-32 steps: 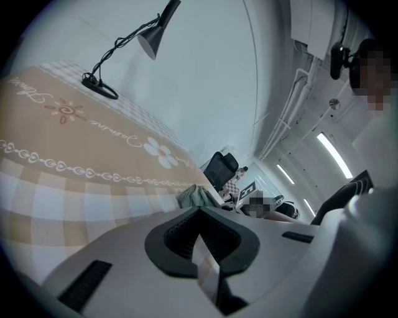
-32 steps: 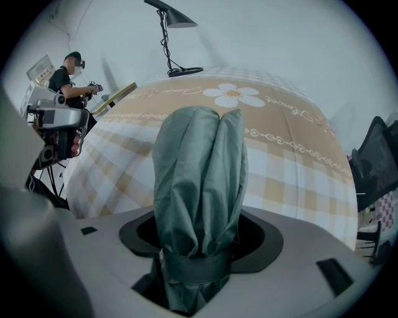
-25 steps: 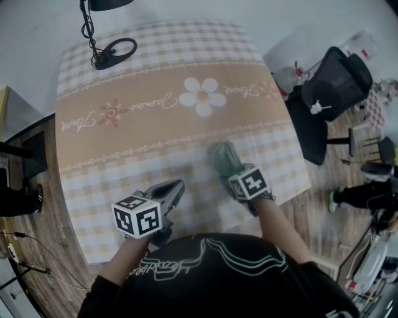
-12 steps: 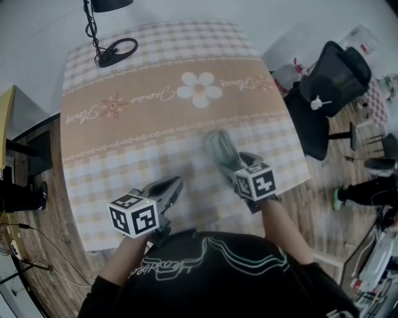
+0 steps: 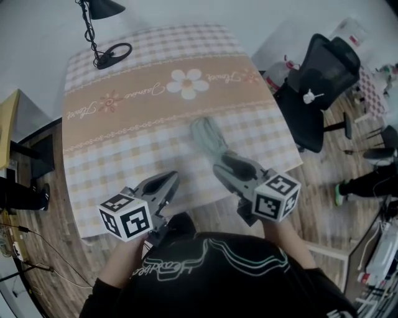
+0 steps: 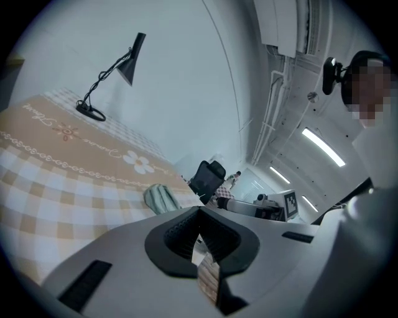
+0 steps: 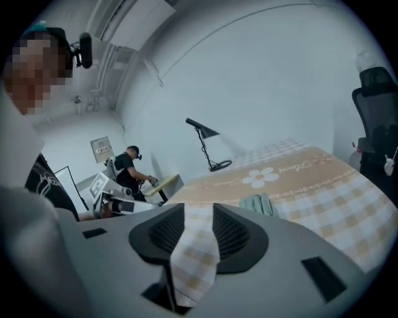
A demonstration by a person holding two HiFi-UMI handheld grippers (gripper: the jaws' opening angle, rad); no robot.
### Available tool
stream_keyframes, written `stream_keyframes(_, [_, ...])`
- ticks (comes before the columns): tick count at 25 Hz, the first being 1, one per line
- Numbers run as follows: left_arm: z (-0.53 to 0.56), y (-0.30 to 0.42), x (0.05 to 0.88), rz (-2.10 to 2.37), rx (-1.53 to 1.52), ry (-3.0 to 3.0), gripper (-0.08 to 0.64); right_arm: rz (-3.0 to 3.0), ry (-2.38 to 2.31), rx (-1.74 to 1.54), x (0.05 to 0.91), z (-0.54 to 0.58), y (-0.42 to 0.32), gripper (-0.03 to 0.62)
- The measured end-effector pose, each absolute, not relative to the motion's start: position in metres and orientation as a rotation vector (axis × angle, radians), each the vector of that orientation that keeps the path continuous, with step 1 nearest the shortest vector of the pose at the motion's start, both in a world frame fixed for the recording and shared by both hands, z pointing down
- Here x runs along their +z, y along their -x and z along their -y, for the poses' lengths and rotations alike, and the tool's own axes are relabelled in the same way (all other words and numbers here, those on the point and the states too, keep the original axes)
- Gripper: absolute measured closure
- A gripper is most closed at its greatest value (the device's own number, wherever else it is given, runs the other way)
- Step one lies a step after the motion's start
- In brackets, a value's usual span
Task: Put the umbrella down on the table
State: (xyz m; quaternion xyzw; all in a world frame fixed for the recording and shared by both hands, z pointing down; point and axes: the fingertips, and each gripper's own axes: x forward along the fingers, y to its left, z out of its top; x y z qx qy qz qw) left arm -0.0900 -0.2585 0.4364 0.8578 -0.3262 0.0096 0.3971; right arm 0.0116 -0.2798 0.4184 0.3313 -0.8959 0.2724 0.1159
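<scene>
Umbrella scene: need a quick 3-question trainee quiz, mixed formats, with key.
1. True or false: the folded umbrella lies on the checked tablecloth, with neither gripper touching it.
2. What is between the jaws of the right gripper? A) the umbrella B) a lamp cord C) nothing
3. Fill in: the black thing standing at the table's far left corner is a ____.

Key
1. True.
2. C. Its jaws have just been closing but stand apart, and only tablecloth shows through the gap.
3. Desk lamp.
</scene>
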Motion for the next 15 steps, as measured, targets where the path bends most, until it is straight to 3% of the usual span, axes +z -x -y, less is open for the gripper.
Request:
stream_keyframes(2, [0.242, 0.081, 0.424, 0.820, 0.003, -2.194, 0.563, 2.712, -1.017, 0.768, 0.398, 0.262, -0.019, 0.544])
stream_keyframes(3, [0.234, 0.076, 0.418, 0.816, -0.007, -2.207, 0.563, 2.745, -1.035, 0.751, 0.390, 0.253, -0.023, 0.565])
stream_keyframes(15, [0.136, 0.025, 0.351, 0.764, -0.014, -2.429, 0.563, 2.948, -0.777, 0.784, 0.343, 0.130, -0.035, 0.580])
